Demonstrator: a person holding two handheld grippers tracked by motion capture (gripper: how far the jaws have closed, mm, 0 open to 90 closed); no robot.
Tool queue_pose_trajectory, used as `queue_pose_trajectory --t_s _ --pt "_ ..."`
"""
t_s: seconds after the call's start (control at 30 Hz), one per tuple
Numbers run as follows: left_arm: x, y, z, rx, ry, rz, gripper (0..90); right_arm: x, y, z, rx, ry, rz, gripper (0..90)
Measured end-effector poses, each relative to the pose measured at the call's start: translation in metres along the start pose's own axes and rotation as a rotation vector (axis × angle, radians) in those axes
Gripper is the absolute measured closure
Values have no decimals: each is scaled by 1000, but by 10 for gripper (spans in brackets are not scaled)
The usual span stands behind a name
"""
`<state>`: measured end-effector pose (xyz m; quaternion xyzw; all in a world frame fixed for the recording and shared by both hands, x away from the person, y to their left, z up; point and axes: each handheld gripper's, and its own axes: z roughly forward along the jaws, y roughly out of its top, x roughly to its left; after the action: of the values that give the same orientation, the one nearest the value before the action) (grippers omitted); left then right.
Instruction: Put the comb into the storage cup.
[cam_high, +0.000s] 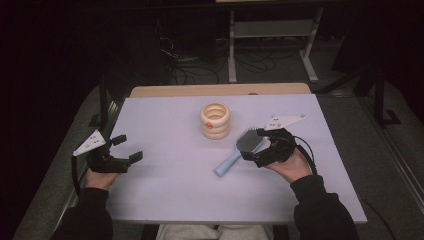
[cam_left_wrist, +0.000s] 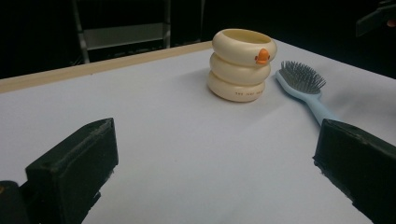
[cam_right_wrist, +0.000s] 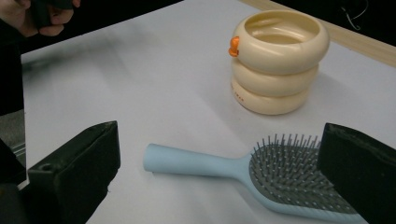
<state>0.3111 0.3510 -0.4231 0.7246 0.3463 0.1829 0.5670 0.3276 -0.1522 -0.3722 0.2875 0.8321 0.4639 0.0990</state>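
1. The light-blue hairbrush (cam_high: 239, 151) lies bristles up on the tabletop (cam_high: 170, 175), just beside the cream ringed cup (cam_high: 216, 120).
2. The right gripper (cam_high: 260, 147) hovers at the brush head, fingers spread wide, gripping nothing.
3. The left gripper (cam_high: 131, 148) sits well apart near the left edge, fingers likewise spread and empty.

Black tongs (cam_high: 124, 148), grey three-cornered plates, dark sleeves (cam_high: 320, 210).
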Motion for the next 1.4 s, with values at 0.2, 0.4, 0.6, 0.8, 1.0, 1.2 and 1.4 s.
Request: queue_pose_trajectory --t_s 0.2,0.4,0.6,0.8,1.0,1.2,1.4 --pt "0 0 0 1 0 0 0 4 3 10 26 22 -16 0" --pt "0 0 0 2 -1 3 0 9 5 22 58 42 -29 0" --pt "0 0 0 2 -2 5 0 12 7 35 88 61 -38 0" --pt "0 0 0 3 -4 6 0 16 8 48 114 81 -48 0" --pt "0 0 0 4 -4 6 0 19 8 59 136 95 -52 0" --pt "0 0 1 4 -6 7 0 21 7 70 163 105 -49 0" --pt "0 0 1 8 -6 9 0 20 6 77 179 109 -56 37"
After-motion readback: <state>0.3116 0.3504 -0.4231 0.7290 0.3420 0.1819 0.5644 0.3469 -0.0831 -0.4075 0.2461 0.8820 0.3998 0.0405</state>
